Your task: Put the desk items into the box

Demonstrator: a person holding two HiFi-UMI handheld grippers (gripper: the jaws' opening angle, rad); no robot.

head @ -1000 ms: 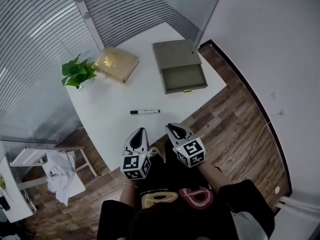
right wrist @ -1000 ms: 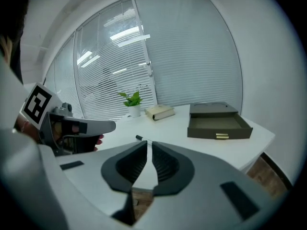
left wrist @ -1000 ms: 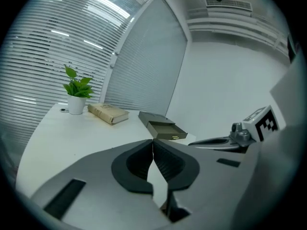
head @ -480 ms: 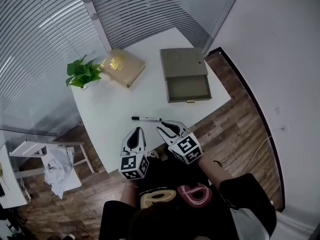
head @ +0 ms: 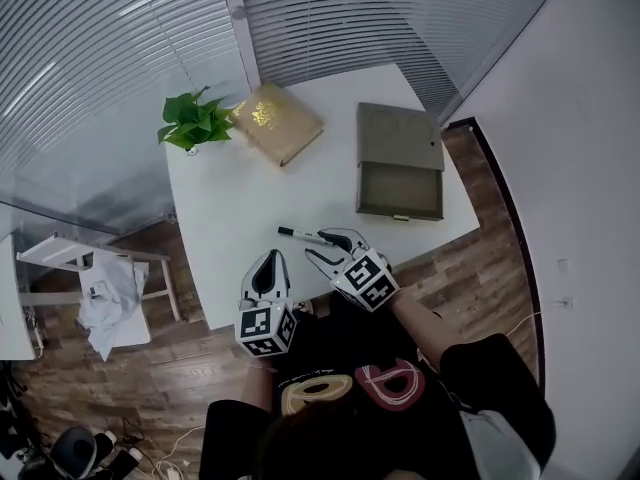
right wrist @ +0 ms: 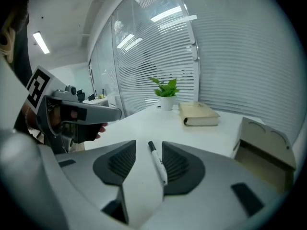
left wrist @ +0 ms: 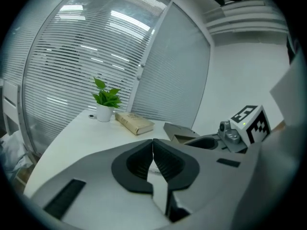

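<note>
Head view: book [head: 278,123] bears gold print (illegible).

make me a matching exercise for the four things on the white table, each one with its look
Things:
1 marker
2 book
3 plant
4 box

Looks:
a olive-grey, open
b green leaves, white pot
c white barrel, black cap
d tan cover, gold print

Pairs: 1-c; 2-d; 3-b; 4-a
</note>
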